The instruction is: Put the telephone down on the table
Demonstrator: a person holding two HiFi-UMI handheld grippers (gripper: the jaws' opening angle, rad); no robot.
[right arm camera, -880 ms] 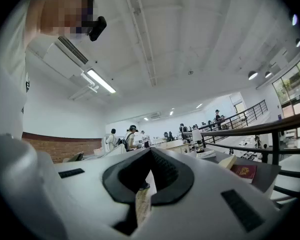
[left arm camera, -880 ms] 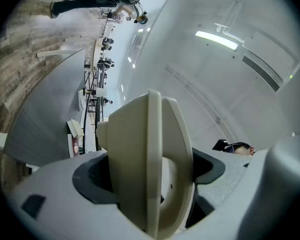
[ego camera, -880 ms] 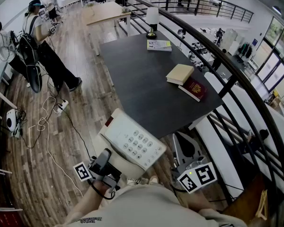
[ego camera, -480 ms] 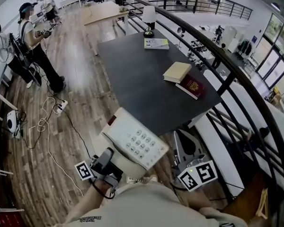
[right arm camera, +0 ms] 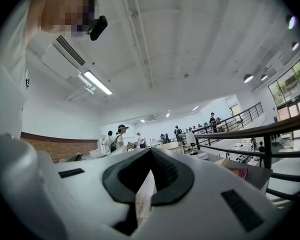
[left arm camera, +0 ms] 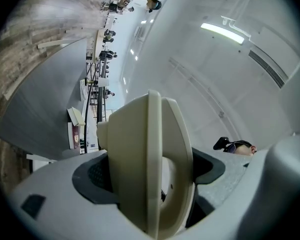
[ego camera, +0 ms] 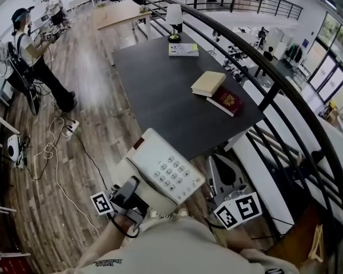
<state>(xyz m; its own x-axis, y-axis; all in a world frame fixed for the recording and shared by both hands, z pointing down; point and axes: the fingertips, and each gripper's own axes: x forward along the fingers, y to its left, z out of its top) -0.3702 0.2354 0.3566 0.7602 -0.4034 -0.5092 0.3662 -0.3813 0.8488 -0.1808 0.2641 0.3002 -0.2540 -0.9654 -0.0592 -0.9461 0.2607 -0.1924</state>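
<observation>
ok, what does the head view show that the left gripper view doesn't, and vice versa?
Head view only: the phone's keypad, the right gripper, and a cable on the floor.
Left gripper view only: the phone edge-on between the left gripper's jaws, with a pad on each side, and the ceiling light.
Both: the phone, table, tan book and red book.

The left tool clamps the cream phone edge-on between its 2 jaws; the grey surface bearing 2 books lies left.
</observation>
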